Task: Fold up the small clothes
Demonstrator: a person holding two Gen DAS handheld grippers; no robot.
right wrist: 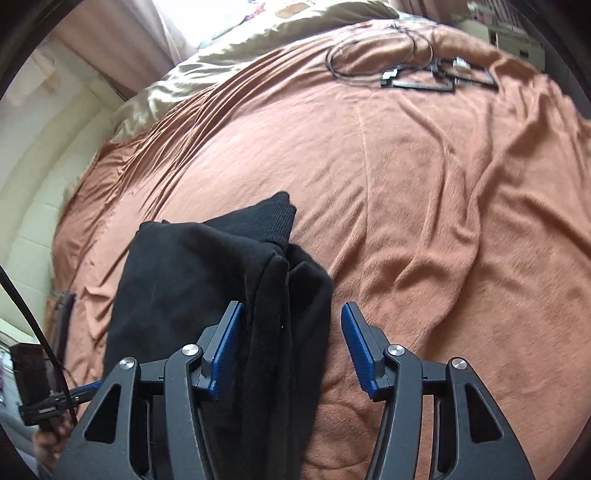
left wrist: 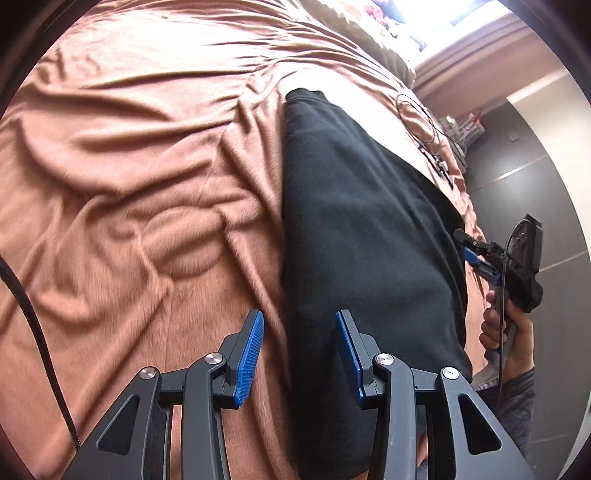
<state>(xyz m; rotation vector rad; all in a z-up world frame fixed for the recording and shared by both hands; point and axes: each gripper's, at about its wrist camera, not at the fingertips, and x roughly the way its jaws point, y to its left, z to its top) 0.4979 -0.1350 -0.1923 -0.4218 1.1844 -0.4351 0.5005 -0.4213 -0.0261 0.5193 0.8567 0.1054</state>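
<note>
A bed fills most of both views, covered by a rust-brown fleece blanket (right wrist: 424, 206) that lies creased and rumpled. At its far end sits a pale olive quilt (right wrist: 236, 55), bunched against the light. A bright window (left wrist: 443, 18) behind it lets daylight wash out that end of the room, with pinkish-brown curtains (right wrist: 107, 40) hanging beside it. A loop of thin black cable (right wrist: 373, 55) and some small dark devices rest on the blanket. Cream tiled wall (right wrist: 33, 206) shows on one side, grey floor tiles (left wrist: 517, 177) on the other.
</note>
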